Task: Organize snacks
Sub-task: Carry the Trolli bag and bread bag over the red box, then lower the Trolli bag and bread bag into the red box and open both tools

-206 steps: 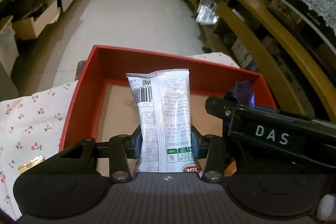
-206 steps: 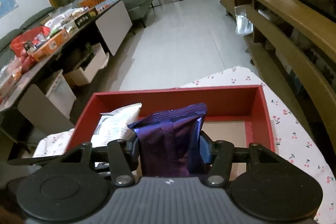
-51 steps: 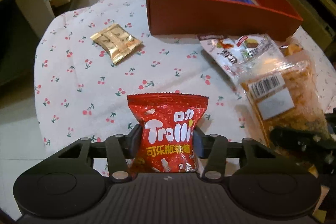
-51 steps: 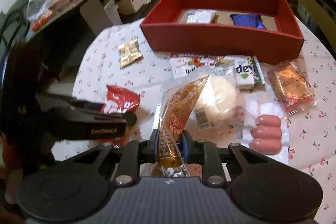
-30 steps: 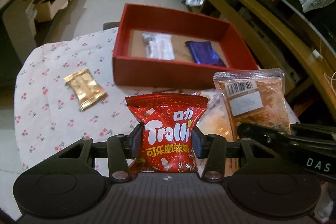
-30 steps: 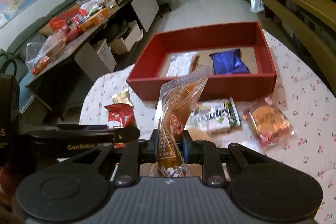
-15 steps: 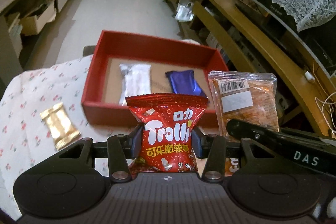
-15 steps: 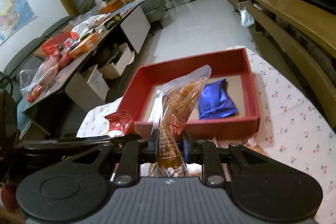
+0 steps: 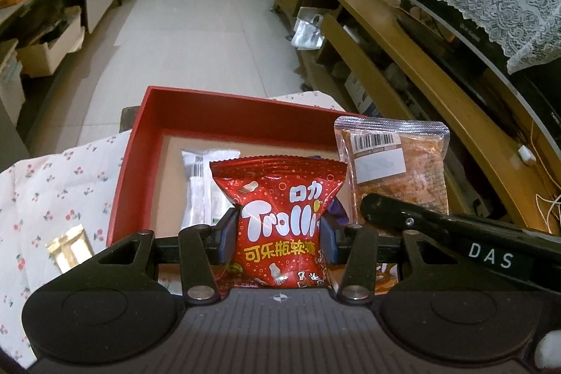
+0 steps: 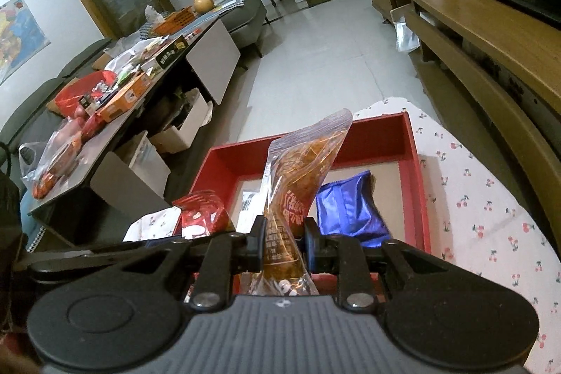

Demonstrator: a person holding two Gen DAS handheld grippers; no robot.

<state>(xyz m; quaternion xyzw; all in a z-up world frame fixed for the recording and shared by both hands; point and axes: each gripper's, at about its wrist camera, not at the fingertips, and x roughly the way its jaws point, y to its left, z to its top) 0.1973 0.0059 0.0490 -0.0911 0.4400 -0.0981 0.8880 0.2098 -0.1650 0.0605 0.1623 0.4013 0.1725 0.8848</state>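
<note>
My left gripper [image 9: 277, 235] is shut on a red Trolli candy bag [image 9: 280, 216] and holds it upright at the near wall of the red box [image 9: 147, 114]. My right gripper [image 10: 283, 242] is shut on a clear bag of orange-brown snacks [image 10: 298, 184], also seen beside the candy in the left wrist view [image 9: 396, 170]. In the box lie a white packet [image 9: 200, 177] and a blue-purple packet [image 10: 350, 209]. The Trolli bag also shows in the right wrist view [image 10: 201, 214].
A gold packet [image 9: 70, 247] lies on the cherry-print tablecloth [image 9: 52, 184] left of the box. A wooden shelf unit [image 9: 403, 51] runs along the right. A cluttered dark table [image 10: 115, 100] stands to the left, with tiled floor beyond.
Both grippers have moved forward and closer to the red box, each still holding its bag. The box now looks larger and sits just beyond the bags.
</note>
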